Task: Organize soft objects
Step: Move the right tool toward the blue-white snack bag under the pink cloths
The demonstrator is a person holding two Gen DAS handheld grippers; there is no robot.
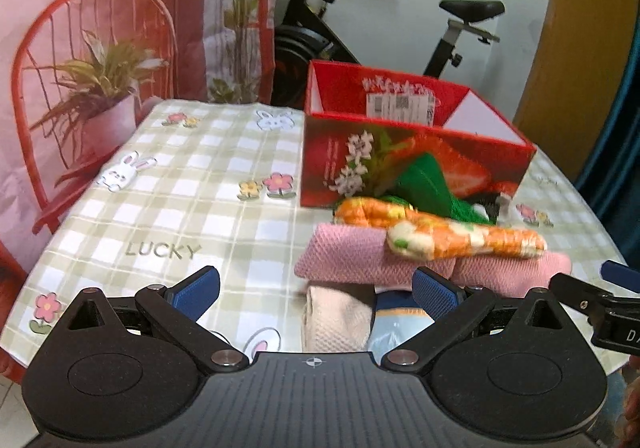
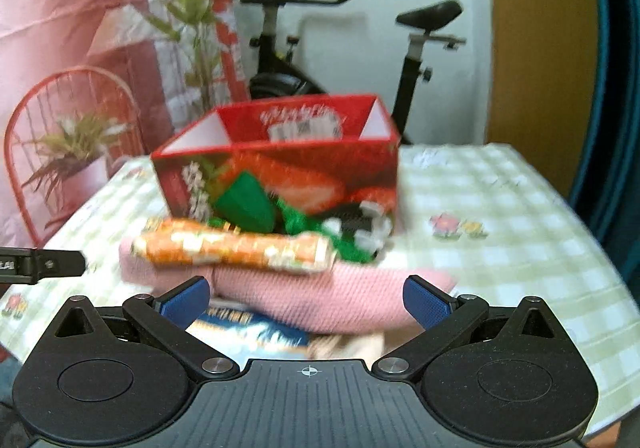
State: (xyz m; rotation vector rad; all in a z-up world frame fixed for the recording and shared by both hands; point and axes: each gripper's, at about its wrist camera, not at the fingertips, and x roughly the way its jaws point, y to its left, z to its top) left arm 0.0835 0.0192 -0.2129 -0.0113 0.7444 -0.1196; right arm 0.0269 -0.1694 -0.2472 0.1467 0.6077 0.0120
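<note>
Both grippers' fingers (image 1: 198, 288) (image 2: 426, 300) wide apart and empty before pink towel (image 2: 328, 300), orange cloth (image 1: 440, 234) atop, red box (image 1: 416, 159) behind on bench (image 1: 180, 187).

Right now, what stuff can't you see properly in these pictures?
- Inside the red box: its front wall hides the bottom, both views.
- Blue printed item: covered by the pink cloth.
- Box label: blurred in the right view.
- Green thing: partly behind the orange roll.
</note>
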